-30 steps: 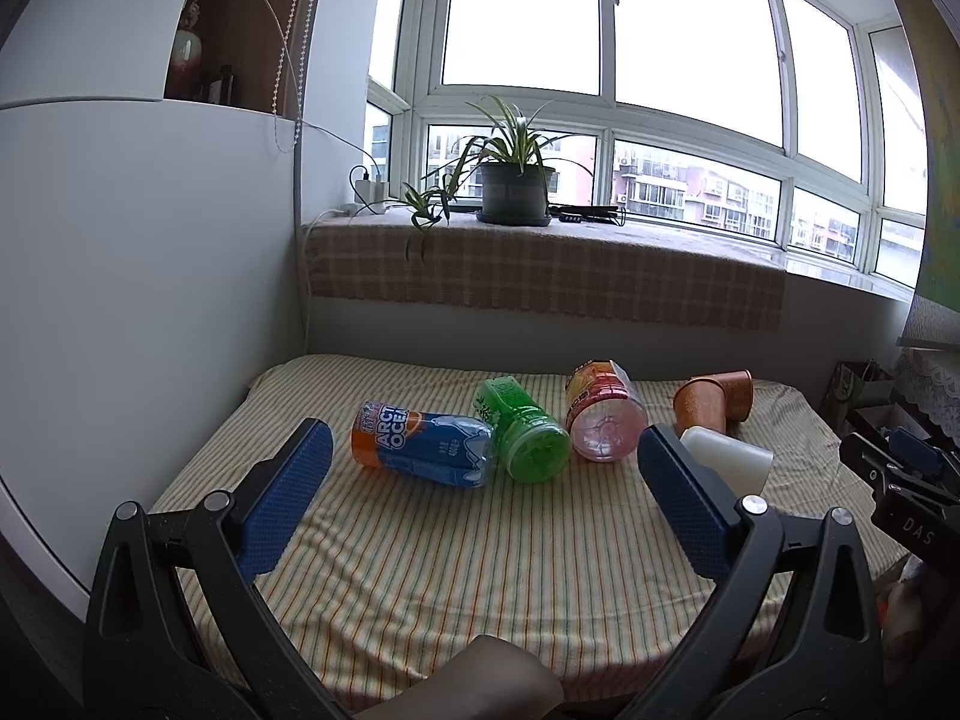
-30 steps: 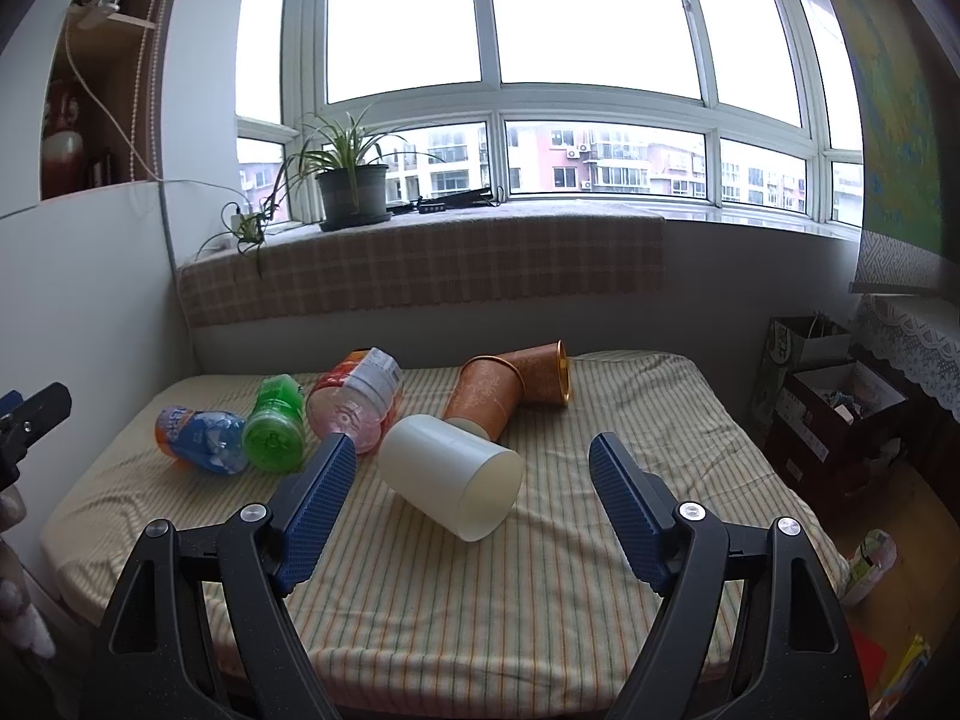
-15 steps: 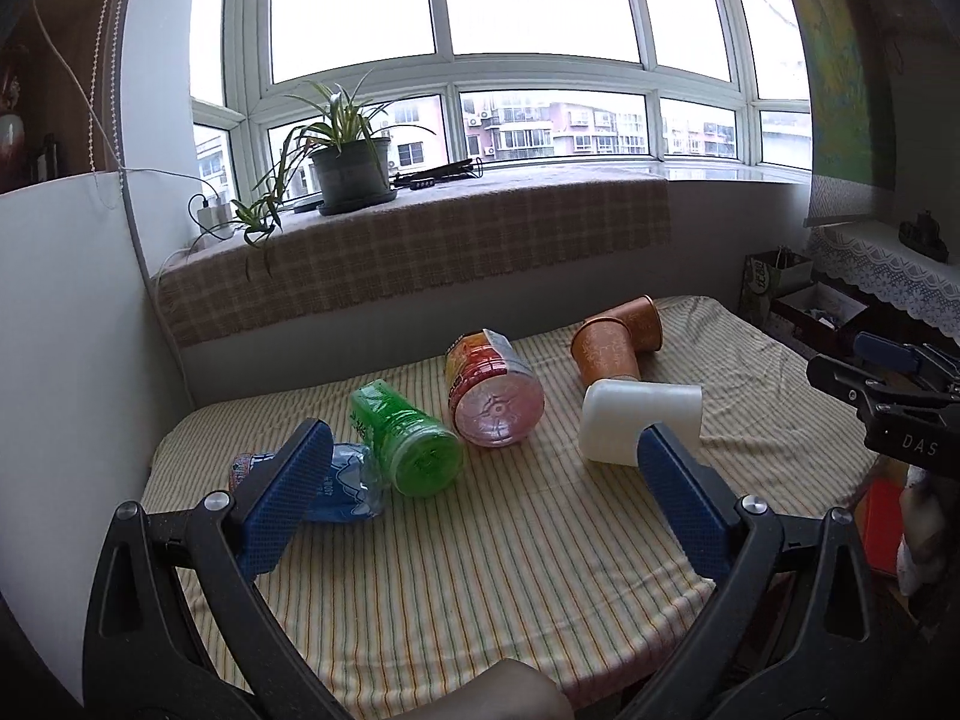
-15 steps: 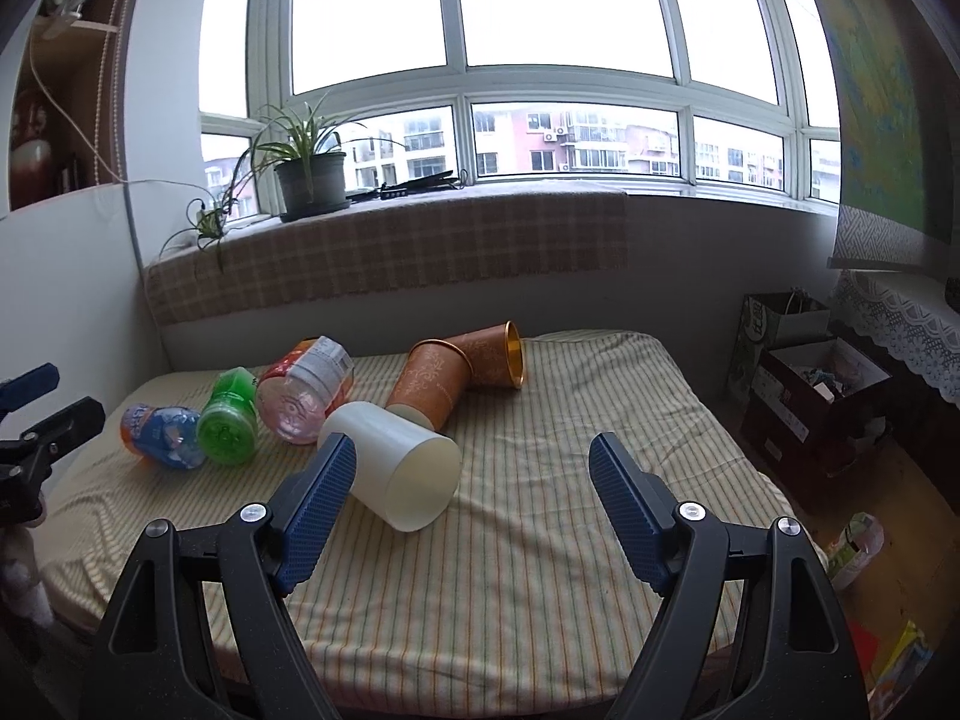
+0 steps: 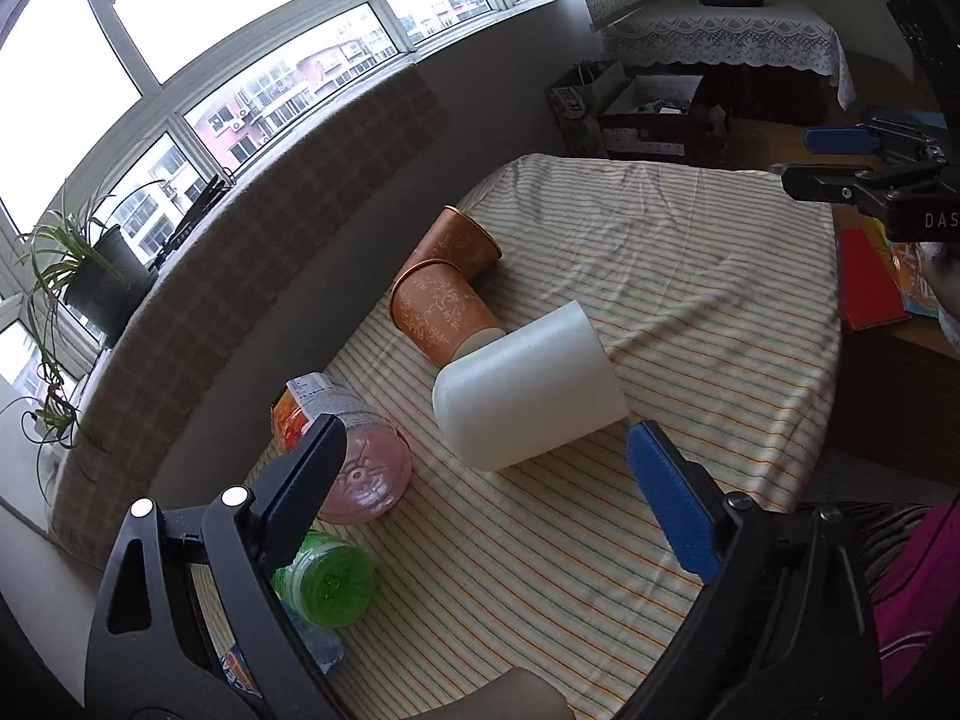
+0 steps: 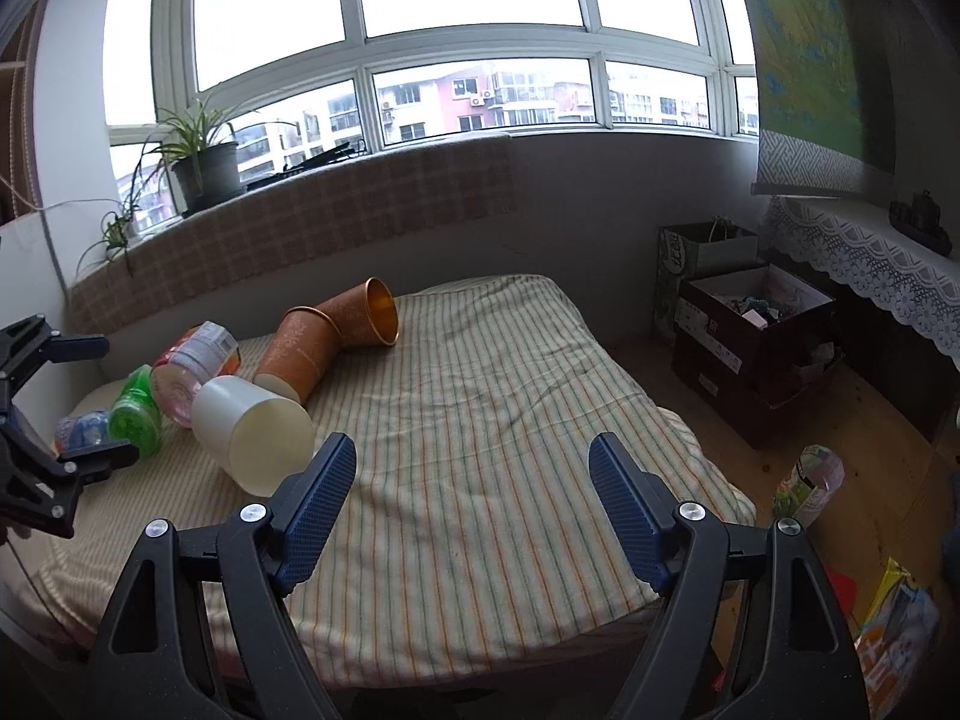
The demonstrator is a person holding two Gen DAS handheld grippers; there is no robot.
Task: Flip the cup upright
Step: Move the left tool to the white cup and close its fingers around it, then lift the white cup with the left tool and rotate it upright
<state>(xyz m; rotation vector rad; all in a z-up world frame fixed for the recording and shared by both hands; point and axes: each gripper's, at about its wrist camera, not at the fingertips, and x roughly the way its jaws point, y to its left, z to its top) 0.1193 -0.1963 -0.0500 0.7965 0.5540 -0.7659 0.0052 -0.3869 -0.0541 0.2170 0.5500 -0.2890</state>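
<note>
A white cup (image 5: 528, 387) lies on its side on the striped tablecloth (image 5: 690, 276); it also shows in the right wrist view (image 6: 252, 432), mouth facing the camera. Two orange patterned cups (image 5: 441, 312) (image 5: 465, 243) lie on their sides behind it. My left gripper (image 5: 480, 480) is open, rolled to the left, just short of the white cup. My right gripper (image 6: 471, 504) is open and empty over the table's front part, to the right of the white cup. Each gripper shows in the other's view: the right one (image 5: 864, 165), the left one (image 6: 60, 408).
A pink bottle (image 5: 354, 468), a green bottle (image 5: 327, 579) and a blue bottle (image 6: 81, 423) lie at the table's left. A potted plant (image 6: 204, 165) stands on the window sill. Boxes (image 6: 756, 330) and bags sit on the floor to the right.
My left gripper has swung right, rolled and closed in on the white cup. My right gripper has turned slightly right, so the cups sit further left in its view.
</note>
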